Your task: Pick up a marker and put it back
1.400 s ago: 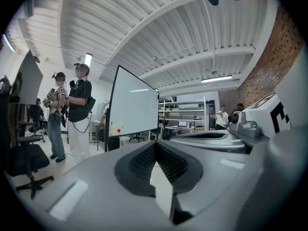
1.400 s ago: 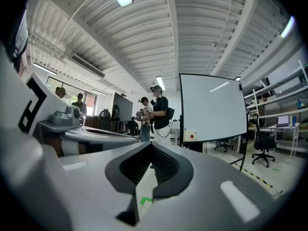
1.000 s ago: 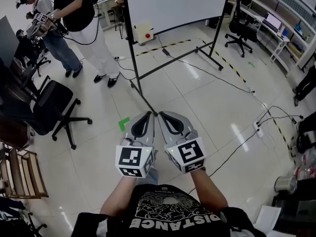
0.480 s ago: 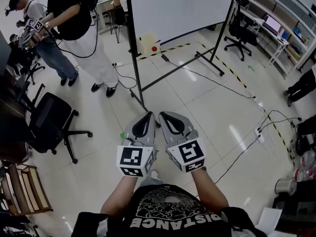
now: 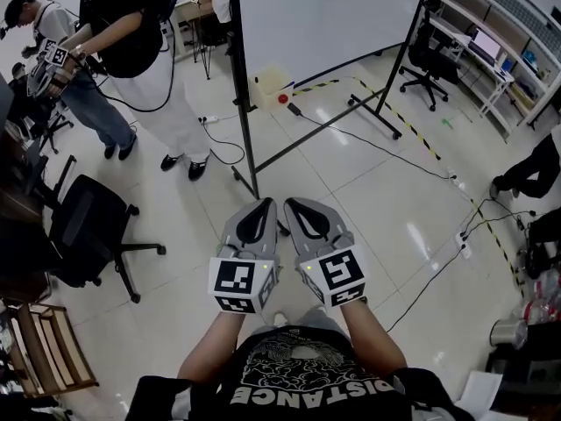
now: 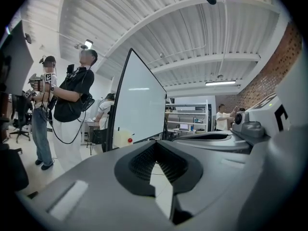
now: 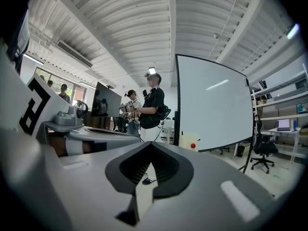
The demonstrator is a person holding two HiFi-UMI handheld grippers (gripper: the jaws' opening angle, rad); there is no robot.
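Note:
No marker shows in any view. In the head view my left gripper (image 5: 266, 203) and right gripper (image 5: 290, 203) are held side by side at chest height, both pointing at a whiteboard (image 5: 324, 16) on a black wheeled stand. Both are shut with nothing between the jaws. The left gripper view has its shut tips (image 6: 155, 143) low in the picture with the whiteboard (image 6: 139, 105) beyond. In the right gripper view the shut tips (image 7: 151, 144) sit left of the whiteboard (image 7: 214, 109). A cream box with a red button (image 5: 270, 84) hangs at the board's lower edge.
The stand's black legs (image 5: 263, 160) and cables (image 5: 394, 152) cross the tiled floor ahead. Two people (image 5: 145, 51) stand at the back left near a black office chair (image 5: 83, 226). Shelving and another chair (image 5: 429, 55) line the right side. A wooden rack (image 5: 44, 358) stands at lower left.
The whole view has moved forward toward the whiteboard, whose stand is now closer. Both grippers keep the same shut, side-by-side pose.

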